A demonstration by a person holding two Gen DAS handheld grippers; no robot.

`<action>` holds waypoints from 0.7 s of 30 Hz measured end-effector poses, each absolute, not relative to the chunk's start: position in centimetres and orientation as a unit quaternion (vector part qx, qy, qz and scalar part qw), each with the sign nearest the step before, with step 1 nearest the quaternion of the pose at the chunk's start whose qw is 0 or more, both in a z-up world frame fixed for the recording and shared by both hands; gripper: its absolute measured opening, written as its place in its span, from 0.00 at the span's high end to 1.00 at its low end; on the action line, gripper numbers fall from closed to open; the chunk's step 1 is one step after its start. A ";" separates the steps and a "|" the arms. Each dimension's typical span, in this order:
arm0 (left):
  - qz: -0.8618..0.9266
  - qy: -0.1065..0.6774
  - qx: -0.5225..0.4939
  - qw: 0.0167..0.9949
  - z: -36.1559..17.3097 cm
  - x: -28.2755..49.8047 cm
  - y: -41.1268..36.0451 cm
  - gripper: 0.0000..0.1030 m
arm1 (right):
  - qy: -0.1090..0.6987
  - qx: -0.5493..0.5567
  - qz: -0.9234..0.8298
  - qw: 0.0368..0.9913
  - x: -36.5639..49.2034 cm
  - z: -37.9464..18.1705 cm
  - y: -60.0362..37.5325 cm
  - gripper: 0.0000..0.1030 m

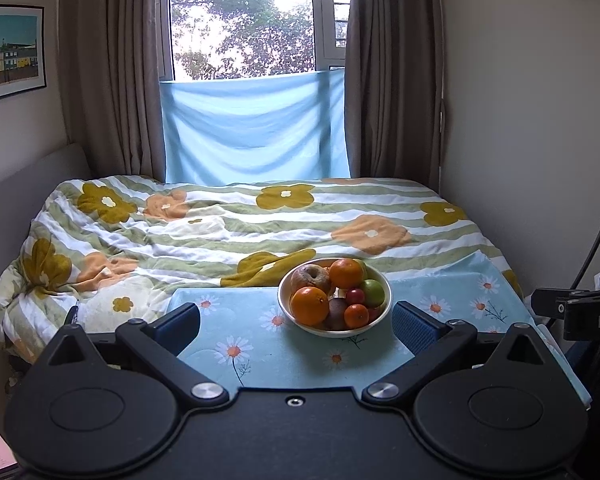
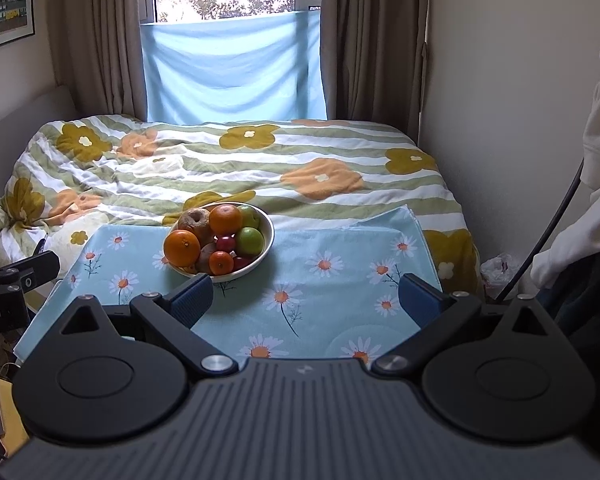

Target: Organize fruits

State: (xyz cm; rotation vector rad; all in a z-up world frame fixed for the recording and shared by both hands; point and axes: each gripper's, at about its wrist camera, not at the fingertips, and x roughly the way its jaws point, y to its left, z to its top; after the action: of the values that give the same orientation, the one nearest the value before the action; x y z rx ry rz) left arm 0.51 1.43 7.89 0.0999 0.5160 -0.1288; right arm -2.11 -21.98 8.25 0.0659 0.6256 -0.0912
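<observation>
The fruit bowl (image 1: 334, 297) sits ahead — a bit right of the left gripper (image 1: 296, 320), left of the right gripper (image 2: 306, 300). Both are wide open, holding nothing.

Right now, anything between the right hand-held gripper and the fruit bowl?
No objects. In the right wrist view only bare daisy-print cloth lies between the open right hand-held gripper and the fruit bowl, which sits just beyond its left finger.

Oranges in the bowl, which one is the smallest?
The small orange at the bowl's near rim, beside the red fruit; the other two oranges are clearly bigger.
</observation>
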 end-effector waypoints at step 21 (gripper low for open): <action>-0.059 0.261 0.045 0.963 8.0 0.8 1.6 0.00 | 0.313 0.028 -0.035 0.949 -1.5 7.9 -22.0 0.00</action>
State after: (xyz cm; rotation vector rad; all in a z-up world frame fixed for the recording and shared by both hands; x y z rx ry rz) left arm 0.78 1.63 8.03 0.0912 0.5279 -0.1190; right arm -1.53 -22.04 7.93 0.0570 0.6366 -0.0705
